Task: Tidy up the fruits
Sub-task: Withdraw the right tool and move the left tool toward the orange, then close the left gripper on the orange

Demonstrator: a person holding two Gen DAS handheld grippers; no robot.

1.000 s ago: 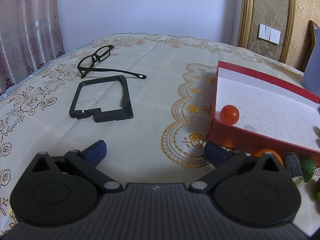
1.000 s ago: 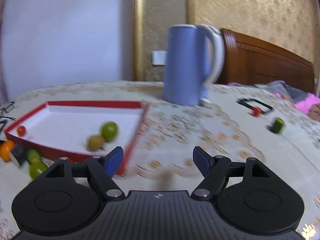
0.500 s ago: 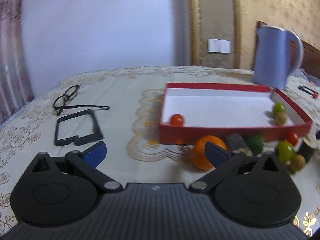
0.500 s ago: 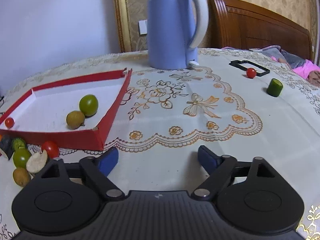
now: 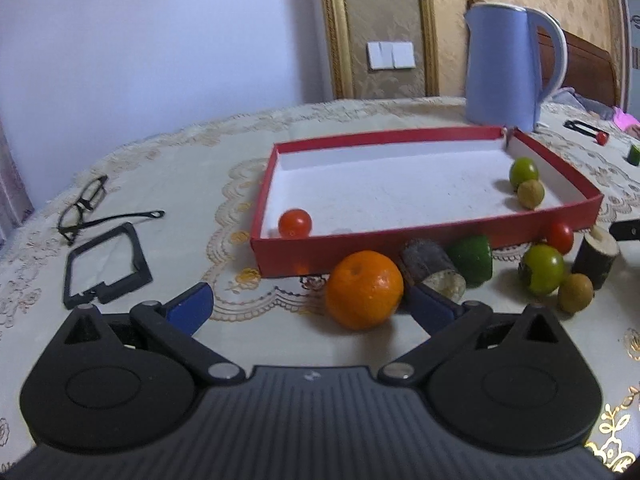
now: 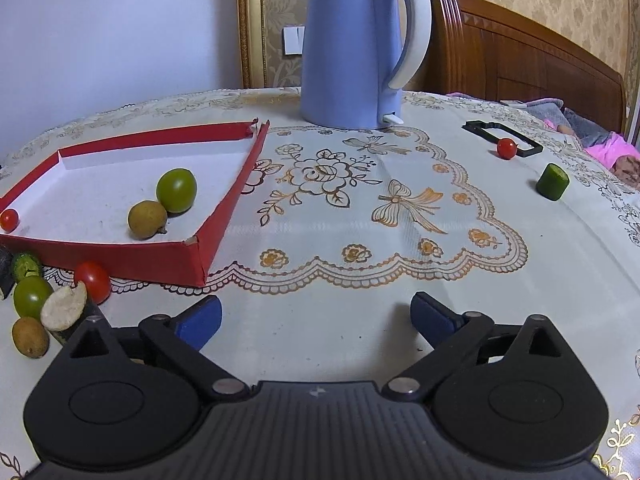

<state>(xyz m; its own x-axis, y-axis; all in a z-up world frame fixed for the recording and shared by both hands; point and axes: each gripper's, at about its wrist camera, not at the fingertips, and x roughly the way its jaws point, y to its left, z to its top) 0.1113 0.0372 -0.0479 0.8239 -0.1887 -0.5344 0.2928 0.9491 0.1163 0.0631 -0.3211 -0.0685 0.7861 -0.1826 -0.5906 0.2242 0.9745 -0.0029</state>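
A red tray (image 5: 400,242) (image 6: 120,258) holds a cherry tomato (image 5: 295,223), a green fruit (image 6: 176,190) and a brown longan (image 6: 147,220). In front of it lie an orange (image 5: 364,289), dark cut pieces (image 5: 432,268), green fruits (image 5: 542,269), a tomato (image 6: 93,281) and a longan (image 6: 30,336). My left gripper (image 5: 308,308) is open, the orange just inside its right finger. My right gripper (image 6: 316,320) is open and empty over bare cloth right of the tray. A tomato (image 6: 506,148) and a green piece (image 6: 553,181) lie far right.
A blue kettle (image 6: 356,48) stands behind the tray. Glasses (image 5: 86,206) and a black frame (image 5: 106,266) lie at the left. Another black frame (image 6: 502,140) lies at the far right. A wooden headboard and bedding are beyond the table edge.
My left gripper has swung right from the glasses to face the tray and the orange. My right gripper has moved back and right, so the tray sits further left. Both stay open.
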